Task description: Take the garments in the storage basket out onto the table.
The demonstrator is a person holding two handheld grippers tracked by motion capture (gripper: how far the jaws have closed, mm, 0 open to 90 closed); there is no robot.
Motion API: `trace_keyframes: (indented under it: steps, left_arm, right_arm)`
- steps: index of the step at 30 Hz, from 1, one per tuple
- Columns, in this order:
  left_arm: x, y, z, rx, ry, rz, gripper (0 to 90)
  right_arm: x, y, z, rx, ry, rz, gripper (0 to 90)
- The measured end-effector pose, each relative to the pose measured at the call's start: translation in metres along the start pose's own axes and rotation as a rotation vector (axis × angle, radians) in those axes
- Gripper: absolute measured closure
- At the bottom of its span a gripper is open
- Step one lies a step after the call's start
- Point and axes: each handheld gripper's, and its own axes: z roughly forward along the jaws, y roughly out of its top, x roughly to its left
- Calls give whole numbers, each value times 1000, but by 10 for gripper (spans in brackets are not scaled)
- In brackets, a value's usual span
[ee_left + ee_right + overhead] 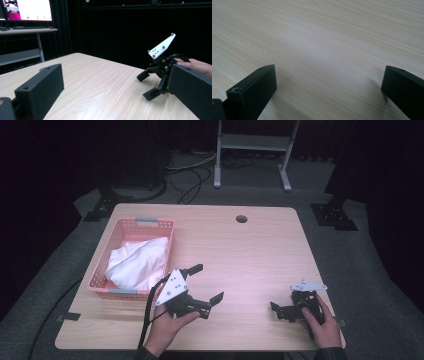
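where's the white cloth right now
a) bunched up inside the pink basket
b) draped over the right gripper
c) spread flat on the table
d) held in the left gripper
a, in the high view the white cloth lies crumpled inside the pink basket at the table's left, while the left gripper and right gripper both stand open and hold nothing.

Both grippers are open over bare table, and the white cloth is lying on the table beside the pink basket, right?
Not quite. The white cloth lies inside the pink basket, not beside it; the high view shows this. The rest holds: the left gripper and right gripper both have their jaws apart, with nothing between them but bare table.
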Motion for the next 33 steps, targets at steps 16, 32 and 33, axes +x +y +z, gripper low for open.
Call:
trace_keyframes:
  steps: [16,32,33]
  left_arm:
    - [14,24,-2,-7,9,-24,0]
    - [23,45,-3,-12,1,-37,0]
    - [23,45,-3,-12,1,-37,0]
  right_arm:
    - [0,0,0,0,0,0,0]
    - [0,0,0,-1,0,1,0]
    - [0,0,0,-1,0,1,0]
